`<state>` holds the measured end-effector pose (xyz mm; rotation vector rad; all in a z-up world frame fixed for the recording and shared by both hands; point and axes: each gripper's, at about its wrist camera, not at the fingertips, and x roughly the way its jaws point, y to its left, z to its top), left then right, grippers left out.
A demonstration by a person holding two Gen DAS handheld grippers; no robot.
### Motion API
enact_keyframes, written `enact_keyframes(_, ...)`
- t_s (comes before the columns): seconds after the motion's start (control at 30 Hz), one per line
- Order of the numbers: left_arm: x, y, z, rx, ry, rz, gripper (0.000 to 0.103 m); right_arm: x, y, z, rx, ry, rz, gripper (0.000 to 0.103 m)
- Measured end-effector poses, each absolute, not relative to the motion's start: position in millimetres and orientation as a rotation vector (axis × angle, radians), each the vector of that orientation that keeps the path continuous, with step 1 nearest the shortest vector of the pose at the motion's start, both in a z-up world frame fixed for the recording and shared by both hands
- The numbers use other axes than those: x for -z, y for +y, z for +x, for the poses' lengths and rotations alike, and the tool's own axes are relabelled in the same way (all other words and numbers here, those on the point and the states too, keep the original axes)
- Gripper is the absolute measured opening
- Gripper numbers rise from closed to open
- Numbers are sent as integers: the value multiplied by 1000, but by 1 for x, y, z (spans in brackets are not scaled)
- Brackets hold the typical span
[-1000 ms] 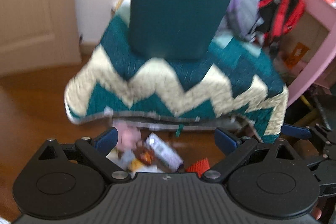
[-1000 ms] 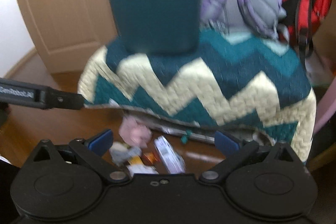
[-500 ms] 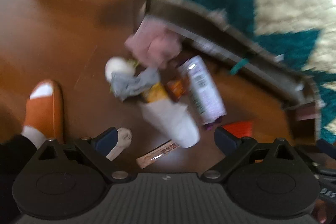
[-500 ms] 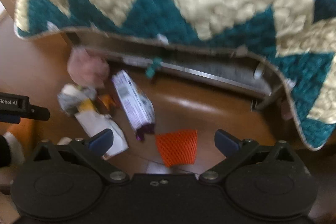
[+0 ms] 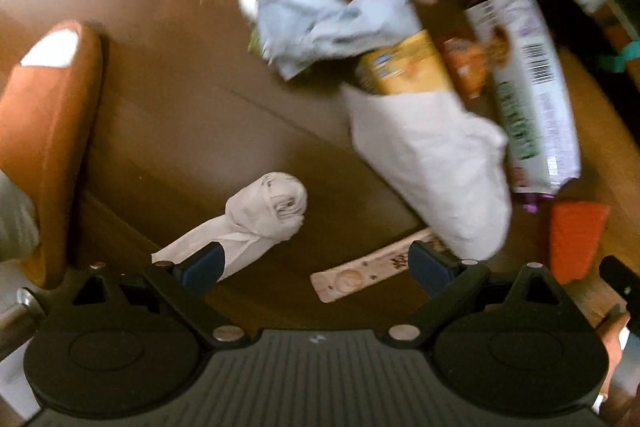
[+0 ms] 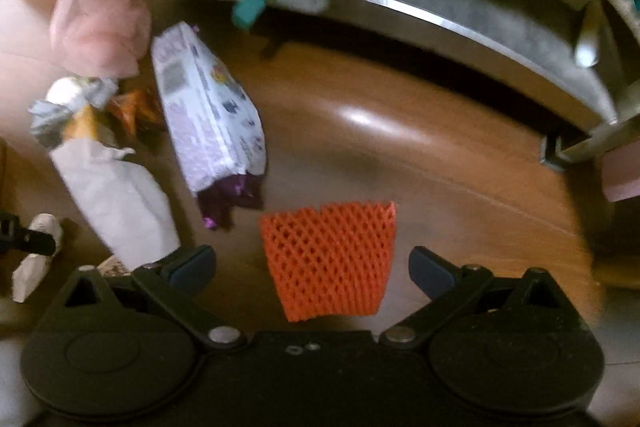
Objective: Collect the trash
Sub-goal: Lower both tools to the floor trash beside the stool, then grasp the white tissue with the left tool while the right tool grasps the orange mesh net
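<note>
Wooden floor (image 6: pixel 400 155) strewn with uncollected trash; orange foam net (image 6: pixel 330 259) nearest right gripper (image 6: pixel 312 263); both grippers spread wide, empty.

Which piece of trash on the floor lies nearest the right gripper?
The orange foam net, lying between the open right gripper fingers; the other trash lies farther left.

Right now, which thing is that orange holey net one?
Find the wooden floor before the metal frame. The orange foam mesh sleeve lies apart from the litter, between the open right gripper fingers. Only it has diamond holes.
</note>
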<state>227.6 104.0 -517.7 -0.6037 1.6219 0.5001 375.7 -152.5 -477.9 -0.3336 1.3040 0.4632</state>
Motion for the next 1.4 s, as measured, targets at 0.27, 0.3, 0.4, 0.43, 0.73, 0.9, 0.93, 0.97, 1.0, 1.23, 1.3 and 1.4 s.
enact_keyframes(0.27, 563, 116, 219, -511, 1657, -606, 96, 523, -147, 396, -449, 1350, -328, 102)
enact_keyframes(0.3, 567, 116, 217, -512, 1659, -603, 89, 525, -147, 397, -448, 1354, -325, 100)
enact_keyframes(0.4, 575, 118, 215, -511, 1666, -607, 73, 534, -144, 401, -451, 1363, -315, 96)
enact_keyframes(0.43, 576, 119, 214, -515, 1663, -607, 71, 536, -144, 401, -451, 1366, -313, 95)
enact_keyframes(0.73, 577, 112, 213, -534, 1629, -574, 46, 535, -147, 402, -420, 1340, -343, 65)
enact_keyframes(0.9, 570, 110, 219, -527, 1620, -587, 17, 524, -149, 398, -416, 1359, -329, 16)
enact_keyframes(0.93, 567, 109, 220, -522, 1616, -592, 17, 519, -149, 396, -413, 1358, -325, 16)
enact_keyframes(0.97, 565, 108, 221, -516, 1609, -597, 16, 513, -150, 395, -417, 1353, -317, 15)
enact_keyframes(1.0, 558, 110, 223, -509, 1603, -600, 15, 507, -150, 393, -419, 1349, -308, 15)
enact_keyframes(1.23, 506, 95, 237, -450, 1537, -610, 15, 442, -155, 373, -408, 1304, -250, 15)
enact_keyframes(1.3, 485, 94, 241, -423, 1504, -611, 15, 417, -156, 367, -415, 1271, -233, 15)
enact_keyframes(1.4, 448, 85, 244, -381, 1455, -608, 15, 377, -158, 357, -430, 1213, -218, 15)
